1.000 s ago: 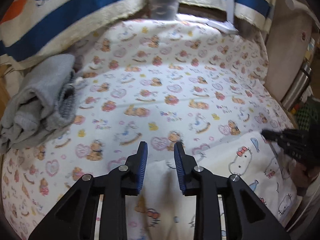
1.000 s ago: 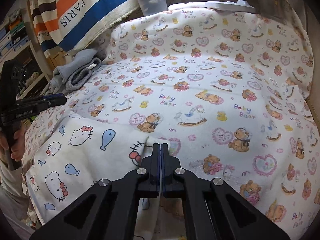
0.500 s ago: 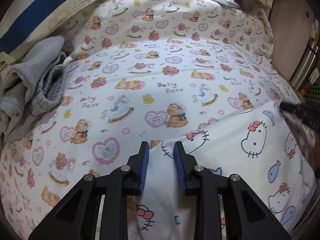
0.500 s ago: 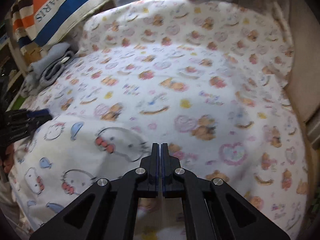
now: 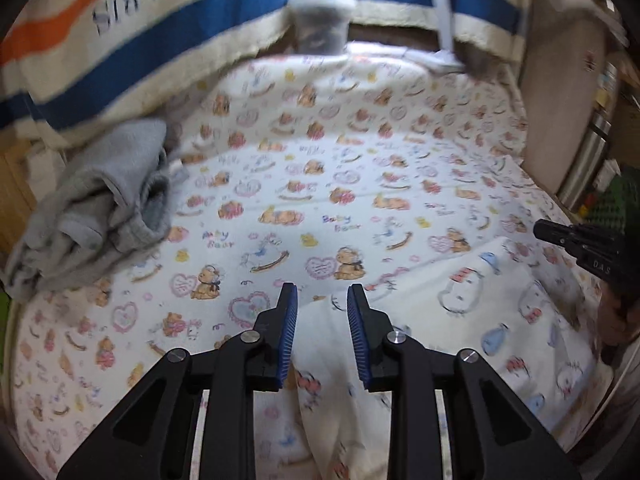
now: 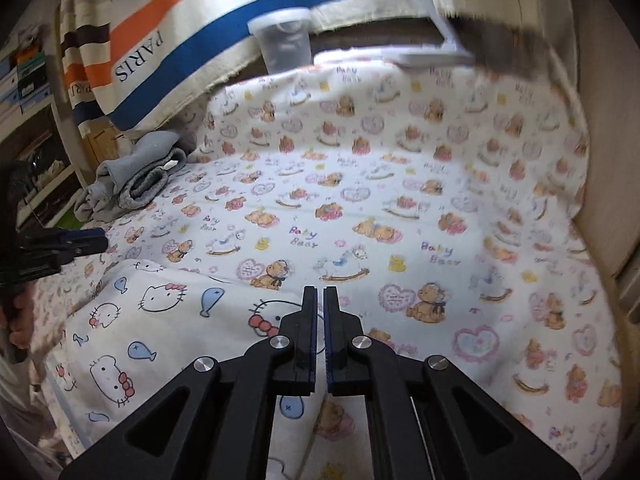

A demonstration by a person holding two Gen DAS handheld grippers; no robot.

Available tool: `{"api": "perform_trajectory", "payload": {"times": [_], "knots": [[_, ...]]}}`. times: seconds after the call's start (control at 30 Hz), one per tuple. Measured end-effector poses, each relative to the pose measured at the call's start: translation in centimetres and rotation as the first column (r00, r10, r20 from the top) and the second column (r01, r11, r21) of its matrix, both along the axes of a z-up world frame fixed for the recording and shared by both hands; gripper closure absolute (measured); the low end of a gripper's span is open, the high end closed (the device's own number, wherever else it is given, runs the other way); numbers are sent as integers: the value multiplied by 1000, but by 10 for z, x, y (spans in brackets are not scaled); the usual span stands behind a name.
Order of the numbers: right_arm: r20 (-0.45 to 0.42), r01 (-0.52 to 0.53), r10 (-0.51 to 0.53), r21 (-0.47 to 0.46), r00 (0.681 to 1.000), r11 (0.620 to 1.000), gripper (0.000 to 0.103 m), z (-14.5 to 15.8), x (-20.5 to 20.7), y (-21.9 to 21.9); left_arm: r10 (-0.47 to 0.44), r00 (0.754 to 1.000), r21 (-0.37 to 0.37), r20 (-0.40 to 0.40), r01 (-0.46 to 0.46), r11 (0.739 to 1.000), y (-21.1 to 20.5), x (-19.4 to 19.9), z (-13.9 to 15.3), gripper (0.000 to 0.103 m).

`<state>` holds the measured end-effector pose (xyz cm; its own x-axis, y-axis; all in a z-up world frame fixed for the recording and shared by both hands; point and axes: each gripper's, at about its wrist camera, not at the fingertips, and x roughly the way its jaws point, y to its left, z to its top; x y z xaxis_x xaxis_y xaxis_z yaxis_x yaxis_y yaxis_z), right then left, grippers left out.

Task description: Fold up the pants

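The white pants with a cat-and-fish print (image 5: pixel 500 320) lie on the bear-print sheet at the near edge; they also show in the right wrist view (image 6: pixel 152 320). My left gripper (image 5: pixel 322 304) is open, its jaws apart over the pants' left edge. My right gripper (image 6: pixel 320 300) has its jaws nearly together over the pants' right edge; no cloth shows between them. Each gripper also shows from the other's camera, the right one (image 5: pixel 576 240) and the left one (image 6: pixel 60 244).
A pile of grey clothes (image 5: pixel 96 208) lies at the left of the bear-print sheet (image 5: pixel 360 168). A striped towel (image 5: pixel 160 40) hangs behind it. A clear plastic tub (image 6: pixel 284 40) and a white stand (image 6: pixel 432 52) stand at the back edge. A wooden panel (image 5: pixel 560 100) borders the right.
Both grippers have tilted back up after dipping toward the pants. The right gripper no longer holds the folded corner of the pants that it pinched a second ago. The left jaws stayed open.
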<state>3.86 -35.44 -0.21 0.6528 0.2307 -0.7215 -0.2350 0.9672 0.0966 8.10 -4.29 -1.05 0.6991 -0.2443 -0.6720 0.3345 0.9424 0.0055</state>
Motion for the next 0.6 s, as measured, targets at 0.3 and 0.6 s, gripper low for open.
{"api": "perform_trajectory", "payload": {"times": [0.3, 0.6], "knots": [[-20, -91, 92, 46, 996, 995, 101, 19, -83, 38, -19, 999, -26, 41, 20, 999, -1, -74, -12, 57], [-112, 11, -6, 41, 994, 999, 101, -30, -137, 29, 71, 991, -110, -116, -84, 990, 20, -108, -68, 57]]}}
